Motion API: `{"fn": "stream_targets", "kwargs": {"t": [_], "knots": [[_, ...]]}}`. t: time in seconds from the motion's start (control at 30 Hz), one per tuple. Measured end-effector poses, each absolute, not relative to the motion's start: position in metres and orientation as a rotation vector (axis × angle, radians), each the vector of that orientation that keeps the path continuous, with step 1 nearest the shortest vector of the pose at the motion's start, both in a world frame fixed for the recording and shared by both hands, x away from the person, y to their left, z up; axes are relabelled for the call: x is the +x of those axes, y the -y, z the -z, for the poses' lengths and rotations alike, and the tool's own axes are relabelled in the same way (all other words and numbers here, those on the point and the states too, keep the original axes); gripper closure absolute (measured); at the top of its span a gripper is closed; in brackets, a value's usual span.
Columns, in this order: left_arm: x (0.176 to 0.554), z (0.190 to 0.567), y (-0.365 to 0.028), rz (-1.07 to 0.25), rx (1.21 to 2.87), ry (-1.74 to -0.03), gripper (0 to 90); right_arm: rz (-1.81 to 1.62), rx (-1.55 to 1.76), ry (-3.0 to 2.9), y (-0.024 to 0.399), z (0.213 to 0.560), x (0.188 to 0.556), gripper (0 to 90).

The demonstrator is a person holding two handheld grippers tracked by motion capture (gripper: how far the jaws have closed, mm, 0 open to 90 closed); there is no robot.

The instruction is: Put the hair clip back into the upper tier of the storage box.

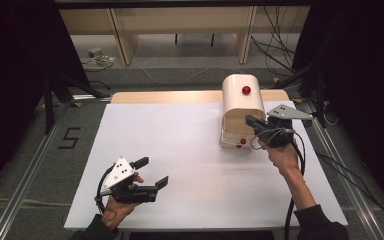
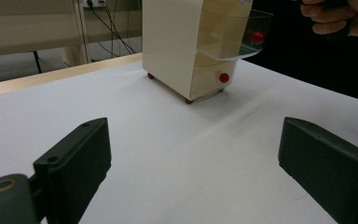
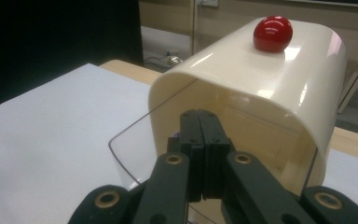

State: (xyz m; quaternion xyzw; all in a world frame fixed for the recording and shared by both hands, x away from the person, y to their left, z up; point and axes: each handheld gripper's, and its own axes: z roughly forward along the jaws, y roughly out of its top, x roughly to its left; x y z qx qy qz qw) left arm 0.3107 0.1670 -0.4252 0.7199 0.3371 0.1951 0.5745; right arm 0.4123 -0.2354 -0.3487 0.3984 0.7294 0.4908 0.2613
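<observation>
A cream box (image 1: 237, 102) with a rounded top stands at the table's far right, a red ball knob (image 1: 246, 90) on its roof. Its clear upper drawer (image 2: 223, 35) is pulled out, with a red knob (image 2: 258, 36) on the front. The lower drawer (image 2: 209, 81) is closed and has its own red knob (image 1: 242, 141). My right gripper (image 1: 250, 120) is at the box's open front, jaws pressed together (image 3: 200, 119) over the clear drawer (image 3: 128, 156). I cannot tell whether they pinch anything. My left gripper (image 1: 153, 171) rests open near the front left edge, aimed at the box (image 2: 182, 42), nothing between its jaws (image 2: 196, 154).
The white table top (image 1: 180, 145) has a wooden strip (image 1: 165, 96) along its far edge. Cables (image 1: 180, 80) lie on the floor behind, with shelving (image 1: 180, 25) beyond. Metal rails (image 1: 25, 185) run along both sides of the table.
</observation>
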Motion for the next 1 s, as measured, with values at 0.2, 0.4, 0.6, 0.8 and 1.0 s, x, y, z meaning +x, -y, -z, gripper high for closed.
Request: {"fn": "stream_targets", "kwargs": {"t": [0.2, 0.4, 0.6, 0.8, 1.0], "knots": [[0.3105, 0.4251, -0.1672, -0.459, 1.688, -0.791, 8.9, -1.301, 1.097, -1.978, 0.2354, 0.3499, 0.4156, 90.0], [0.3112, 0.4253, -0.1677, -0.456, 1.686, -0.794, 8.8, -1.294, 1.116, -1.988, 0.2344, 0.3531, 0.4198, 90.0], [0.3107, 0.4251, -0.1675, -0.458, 1.686, -0.793, 8.9, -1.296, 1.121, -1.988, 0.2335, 0.3536, 0.4210, 86.9], [0.3105, 0.4249, -0.1674, -0.459, 1.687, -0.791, 8.8, -1.315, 1.113, -1.990, 0.2326, 0.3525, 0.4201, 82.2], [0.3099, 0.4245, -0.1677, -0.459, 1.687, -0.789, 8.9, -1.379, 1.077, -1.993, 0.2323, 0.3473, 0.4147, 75.7]]}}
